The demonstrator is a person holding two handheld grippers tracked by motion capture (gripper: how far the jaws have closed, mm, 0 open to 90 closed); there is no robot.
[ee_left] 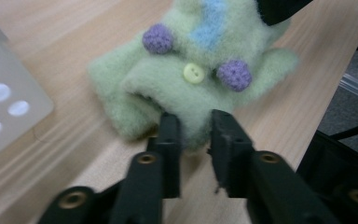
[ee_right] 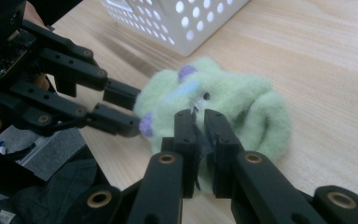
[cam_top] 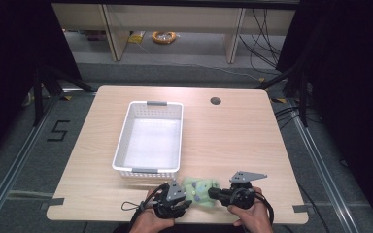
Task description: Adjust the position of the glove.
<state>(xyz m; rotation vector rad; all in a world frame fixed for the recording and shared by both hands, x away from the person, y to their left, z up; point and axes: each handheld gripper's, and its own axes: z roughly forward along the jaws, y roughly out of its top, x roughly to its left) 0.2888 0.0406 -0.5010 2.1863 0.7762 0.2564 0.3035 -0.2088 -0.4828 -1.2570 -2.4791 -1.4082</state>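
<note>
Here, scene: a fuzzy pale-green felted wool toy (cam_top: pixel 200 188) with purple bobbles, a blue stripe and a small yellow button is seen lying on the light wooden counter (cam_top: pixel 233 141), close to its near edge and just near-right of a white perforated plastic basket (cam_top: pixel 148 138).

Left gripper: the left gripper (ee_left: pixel 195 122) is held at the toy's left side; its jaws are nearly closed and a fold of the green felt is pinched between them.

Right gripper: the right gripper (ee_right: pixel 196 120) is held at the toy's right side; its jaws are closed on a thin bit of the toy's fabric, with a dark scrap seen between the pads.

Basket: it is seen empty, its near rim just beyond the toy.

Step judged: the toy appears to be gripped from both sides, probably for lifting toward the basket.

Risk, thin grip: only small folds are caught, so the soft felt could slip out of either pair of jaws once weight is taken.

Risk, pulling apart: if the hands are drawn away from each other, the toy could be stretched or a seam strained.

Risk, edge: a dropped toy could roll off the near edge.
</note>
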